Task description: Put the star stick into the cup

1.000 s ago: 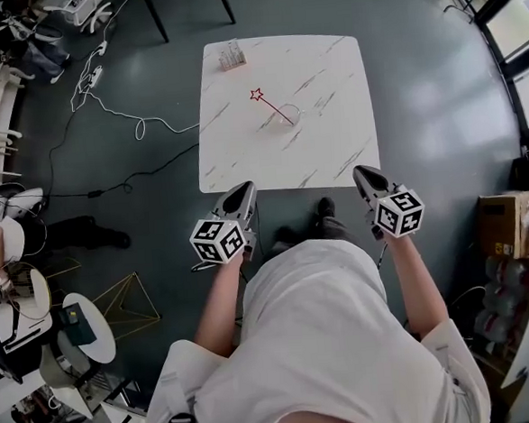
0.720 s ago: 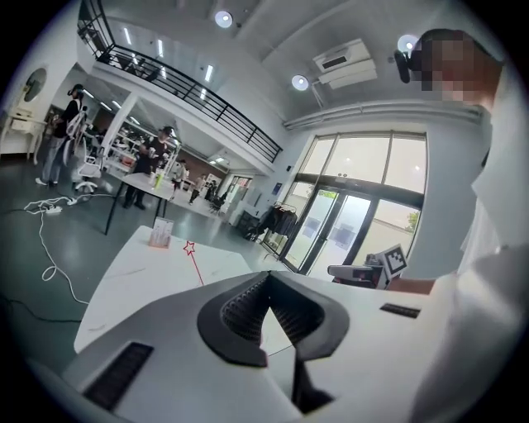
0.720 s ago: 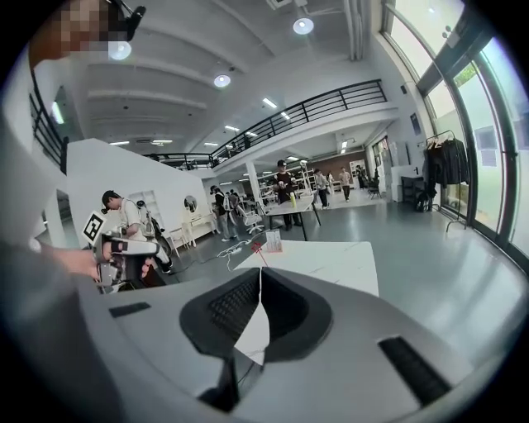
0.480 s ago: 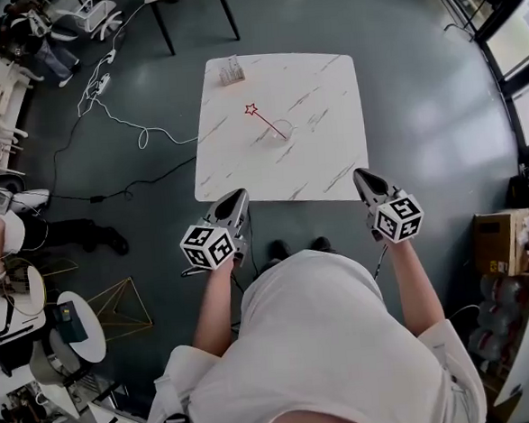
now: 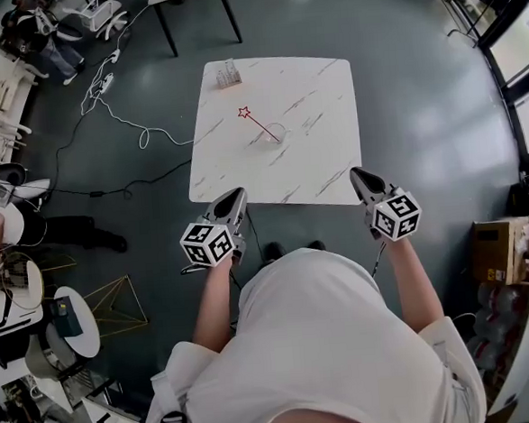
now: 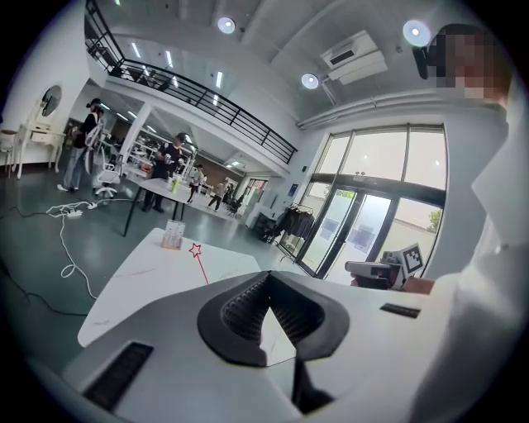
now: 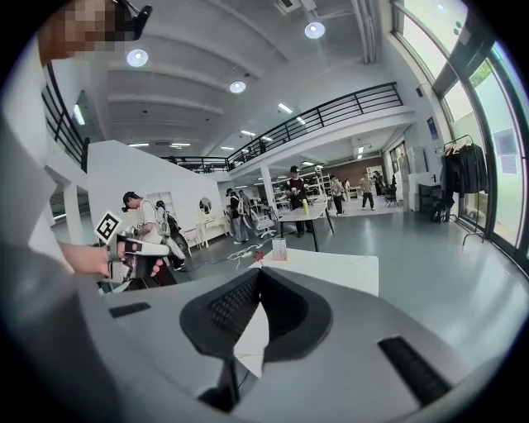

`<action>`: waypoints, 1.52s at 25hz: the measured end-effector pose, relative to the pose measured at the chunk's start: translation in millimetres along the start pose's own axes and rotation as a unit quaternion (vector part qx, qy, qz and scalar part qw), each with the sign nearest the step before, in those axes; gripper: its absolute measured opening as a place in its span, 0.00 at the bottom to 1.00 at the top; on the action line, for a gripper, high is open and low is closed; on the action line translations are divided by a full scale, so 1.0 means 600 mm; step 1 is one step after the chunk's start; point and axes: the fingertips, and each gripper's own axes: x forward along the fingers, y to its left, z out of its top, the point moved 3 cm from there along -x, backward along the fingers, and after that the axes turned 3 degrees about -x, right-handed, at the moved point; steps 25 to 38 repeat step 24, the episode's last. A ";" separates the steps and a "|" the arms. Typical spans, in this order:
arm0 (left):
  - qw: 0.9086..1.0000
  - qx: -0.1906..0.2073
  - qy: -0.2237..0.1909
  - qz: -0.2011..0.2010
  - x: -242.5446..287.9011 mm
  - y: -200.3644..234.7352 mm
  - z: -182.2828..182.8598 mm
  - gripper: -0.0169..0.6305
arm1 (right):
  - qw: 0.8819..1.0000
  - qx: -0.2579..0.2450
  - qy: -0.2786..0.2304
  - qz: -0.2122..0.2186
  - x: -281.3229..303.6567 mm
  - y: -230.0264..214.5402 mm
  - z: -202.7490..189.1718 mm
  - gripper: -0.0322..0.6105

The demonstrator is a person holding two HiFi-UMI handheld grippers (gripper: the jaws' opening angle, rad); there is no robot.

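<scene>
The star stick [image 5: 257,125] is thin and red with a star outline at its tip. It stands slanted in the clear cup [image 5: 274,133] on the white marbled table [image 5: 324,157]. My left gripper [image 5: 236,195] and right gripper [image 5: 356,174] hang at the table's near edge, well short of the cup, both shut and empty. In the left gripper view the star stick [image 6: 201,264] rises beyond the left gripper [image 6: 268,281], which hides the cup. In the right gripper view only the red star [image 7: 258,255] peeks over the right gripper [image 7: 259,273].
A small rack [image 5: 229,73] stands at the table's far left corner. White and black cables [image 5: 122,116] trail over the grey floor on the left. Desks and chairs crowd the left edge, cardboard boxes [image 5: 505,225] stand at the right, and several people stand in the background hall.
The person has stepped back a little, so the table looks smaller and farther. Both grippers stay shut in front of the body. The stick and cup have not moved on the table.
</scene>
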 end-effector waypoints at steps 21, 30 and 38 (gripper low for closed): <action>1.000 -0.016 -0.009 0.024 0.031 -0.005 -0.004 0.05 | 1.000 0.008 0.000 0.013 0.002 -0.046 0.003 0.09; 0.999 -0.019 -0.011 0.027 0.035 -0.004 -0.003 0.05 | 1.000 0.010 0.000 0.014 0.003 -0.052 0.002 0.09; 0.999 -0.019 -0.011 0.027 0.035 -0.004 -0.003 0.05 | 1.000 0.010 0.000 0.014 0.003 -0.052 0.002 0.09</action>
